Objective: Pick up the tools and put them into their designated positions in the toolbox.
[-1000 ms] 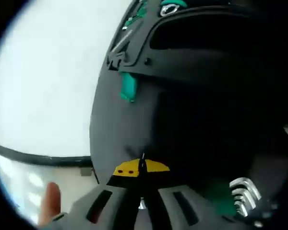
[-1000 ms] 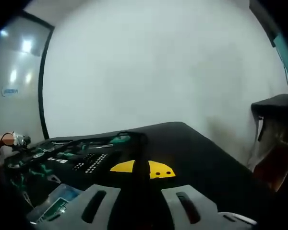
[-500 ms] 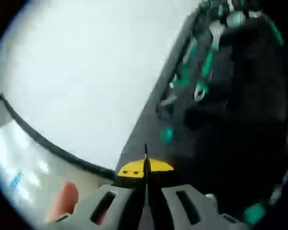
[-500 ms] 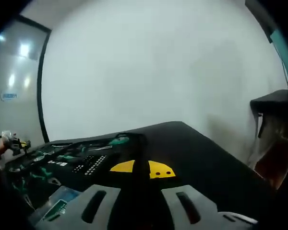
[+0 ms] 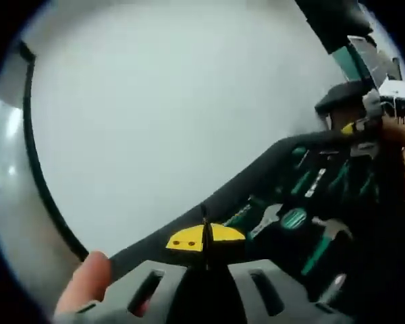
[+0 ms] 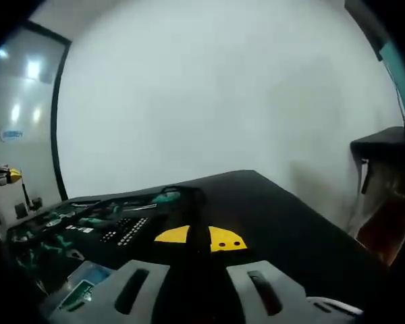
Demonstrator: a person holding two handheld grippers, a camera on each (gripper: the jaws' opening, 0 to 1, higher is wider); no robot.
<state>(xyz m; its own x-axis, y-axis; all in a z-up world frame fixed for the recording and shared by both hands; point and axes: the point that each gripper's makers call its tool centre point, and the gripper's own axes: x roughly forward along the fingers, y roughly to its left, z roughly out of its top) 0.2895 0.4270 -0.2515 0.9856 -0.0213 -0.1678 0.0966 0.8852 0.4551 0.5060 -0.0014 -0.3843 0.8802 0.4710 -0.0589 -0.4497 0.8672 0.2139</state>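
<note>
The black toolbox lies open at the right of the left gripper view, with green-handled tools in its slots. My left gripper is shut, yellow tips together, and a thin sliver of a tool sticks up between them. A fingertip rests beside its jaw. The right gripper shows beyond the box. In the right gripper view the toolbox stretches left, holding green tools. My right gripper hovers over the box, its tips close with a narrow dark strip between. The left gripper sits far left.
A pale wall with a black vertical strip stands behind the box. A dark shelf juts out at the right. A small packet with a green label lies near my right jaws.
The left gripper view has swung up from close over the toolbox to a wider look across it. In the right gripper view the left gripper has moved left and up.
</note>
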